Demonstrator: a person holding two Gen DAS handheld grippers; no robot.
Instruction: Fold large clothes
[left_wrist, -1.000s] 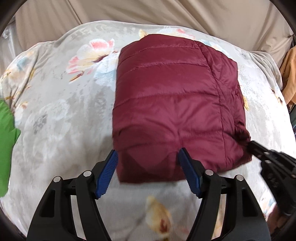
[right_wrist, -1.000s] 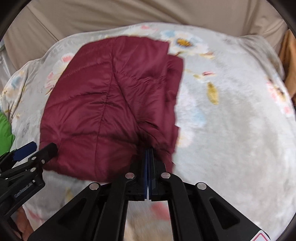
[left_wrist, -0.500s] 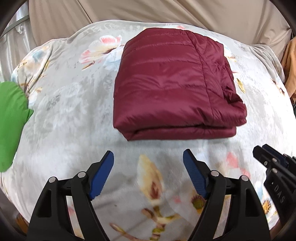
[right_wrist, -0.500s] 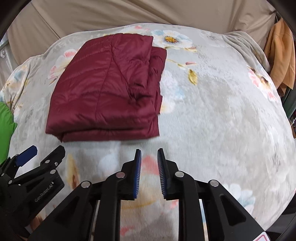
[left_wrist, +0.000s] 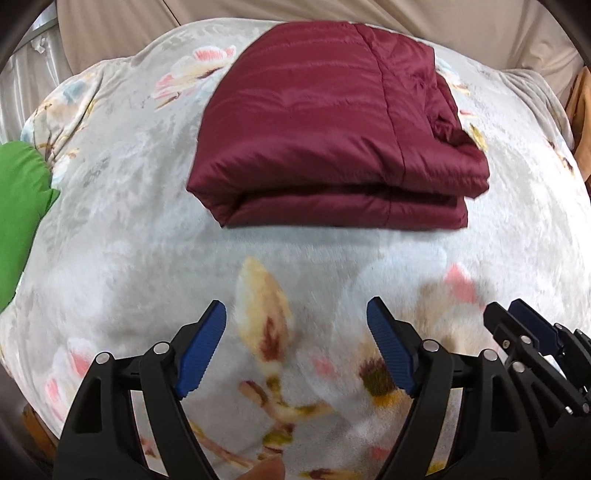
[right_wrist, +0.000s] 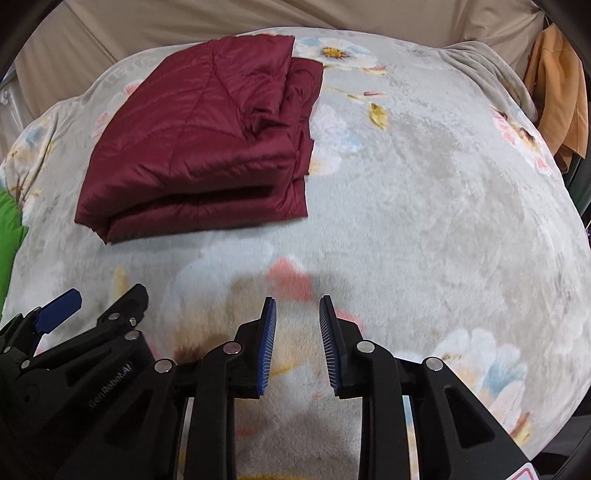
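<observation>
A maroon quilted jacket (left_wrist: 325, 122) lies folded into a thick rectangle on the floral blanket (left_wrist: 129, 240); it also shows in the right wrist view (right_wrist: 207, 144), at the upper left. My left gripper (left_wrist: 295, 325) is open and empty, well short of the jacket's near edge. My right gripper (right_wrist: 297, 317) is open with a narrower gap, empty, to the right of the jacket and nearer than it. The right gripper (left_wrist: 517, 317) also shows at the lower right of the left wrist view, and the left gripper (right_wrist: 103, 299) at the lower left of the right wrist view.
A green cloth (left_wrist: 18, 206) lies at the blanket's left edge. An orange garment (right_wrist: 557, 88) hangs at the far right. A beige fabric backdrop (right_wrist: 258, 18) stands behind the bed.
My right gripper let go of the jacket's corner and opened. Both grippers drew back toward me, away from the folded jacket, which now rests flat.
</observation>
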